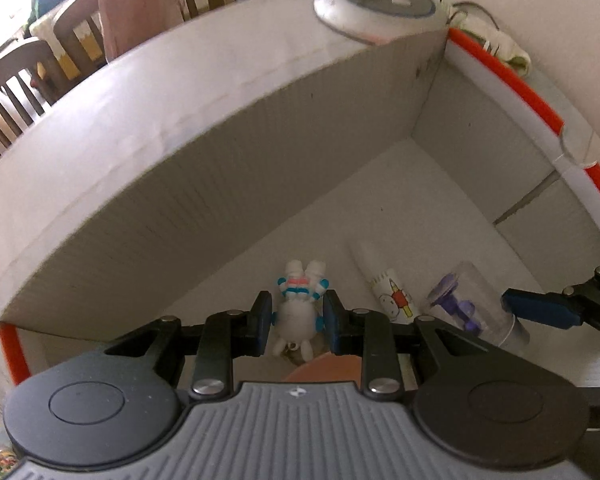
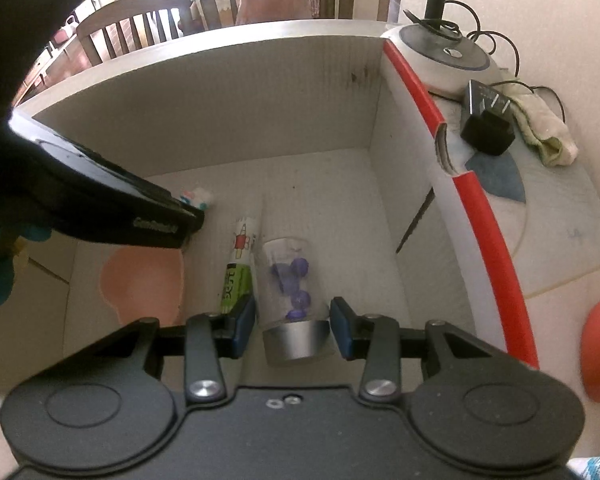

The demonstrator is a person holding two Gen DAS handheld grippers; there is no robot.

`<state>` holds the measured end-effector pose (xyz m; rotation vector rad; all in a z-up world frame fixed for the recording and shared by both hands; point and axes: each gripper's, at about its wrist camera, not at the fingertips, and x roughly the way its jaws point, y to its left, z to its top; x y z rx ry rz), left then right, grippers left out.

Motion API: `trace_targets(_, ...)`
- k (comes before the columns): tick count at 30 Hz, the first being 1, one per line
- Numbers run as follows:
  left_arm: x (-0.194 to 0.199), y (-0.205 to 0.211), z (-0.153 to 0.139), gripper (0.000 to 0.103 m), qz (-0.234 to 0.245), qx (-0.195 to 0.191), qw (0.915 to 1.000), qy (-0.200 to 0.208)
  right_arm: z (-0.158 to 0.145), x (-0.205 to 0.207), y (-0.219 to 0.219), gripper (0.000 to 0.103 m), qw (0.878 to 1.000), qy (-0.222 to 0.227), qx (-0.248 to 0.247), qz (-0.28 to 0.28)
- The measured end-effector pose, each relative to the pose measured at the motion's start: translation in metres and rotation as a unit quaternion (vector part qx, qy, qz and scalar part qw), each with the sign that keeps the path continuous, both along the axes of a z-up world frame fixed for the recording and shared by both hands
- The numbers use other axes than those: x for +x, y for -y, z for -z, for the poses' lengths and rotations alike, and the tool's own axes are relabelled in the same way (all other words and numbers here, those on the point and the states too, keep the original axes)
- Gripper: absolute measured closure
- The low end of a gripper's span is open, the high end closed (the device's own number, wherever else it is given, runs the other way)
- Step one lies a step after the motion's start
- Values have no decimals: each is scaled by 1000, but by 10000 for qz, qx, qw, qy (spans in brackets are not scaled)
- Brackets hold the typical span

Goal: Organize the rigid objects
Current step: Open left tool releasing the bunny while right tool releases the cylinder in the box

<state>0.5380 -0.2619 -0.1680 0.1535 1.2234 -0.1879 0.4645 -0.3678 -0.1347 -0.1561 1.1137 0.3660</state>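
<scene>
Both grippers are down inside the white cardboard box (image 2: 228, 92), each carrying 1 item to the floor of it. The step in hand looks like setting these 2 things down beside what already lies there.

The left gripper (image 1: 296, 316) pinches a small white astronaut figure (image 1: 298, 312) between its blue pads (image 1: 265, 314), the figure's legs pointing away toward the far wall. The figure hangs low over the box floor; whether it touches yet I cannot tell. To finish well, lower until the figure rests on the cardboard, then spread the jaws only a little so the small rounded body does not roll or catch on a pad.

The right gripper (image 2: 294, 320) has a clear jar with a silver cap (image 2: 290, 296) between its jaws, purple pieces inside. The pads stand close at the cap end, but a sliver of gap seems to show on both sides, so I cannot tell if they press. The jar lies along the floor just beside a tube with a pencil drawing (image 2: 240, 256), which is already in place.

A pink bowl (image 2: 144, 284) sits near the left side of the floor. Keep the figure between bowl and tube, clear of both, and lift each gripper straight up so the other is not knocked.
</scene>
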Motion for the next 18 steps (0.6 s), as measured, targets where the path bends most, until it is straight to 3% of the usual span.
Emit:
trace_targets(8, 0, 2, 2, 76, -92, 26, 9999, -126, -1, 0, 2, 61, 9999, -92, 140, -34)
trace_targets(18, -16, -9, -18, 74, -260, -170, 9995, 55, -12, -4, 8, 49, 9993, -48, 358, -16)
